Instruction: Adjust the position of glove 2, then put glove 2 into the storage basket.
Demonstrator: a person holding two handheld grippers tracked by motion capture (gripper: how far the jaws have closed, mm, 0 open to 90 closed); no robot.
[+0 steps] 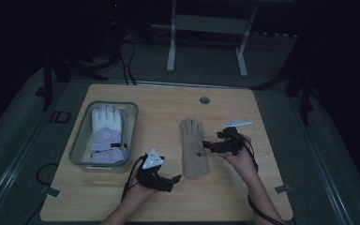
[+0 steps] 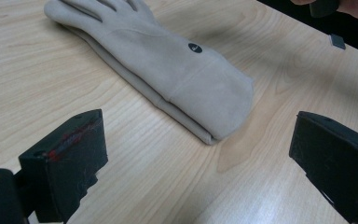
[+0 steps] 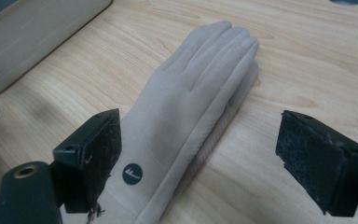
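Tan glove flat in the middle of the wooden table, both tools wide open and holding nothing.

Lay with fingers pointing to the far side and cuff toward the person, a small dark round logo near the cuff. Left gripper low by the near edge, jaws spread, aimed at the cuff end with bare wood between. Right gripper just beside the glove's right edge, jaws spread above the wrist part, one jaw over the glove and one over bare wood. Grey bin well apart on the left, a white and lilac glove inside. Lots of bare table in front, behind and to the right. Small round hole near the far edge.
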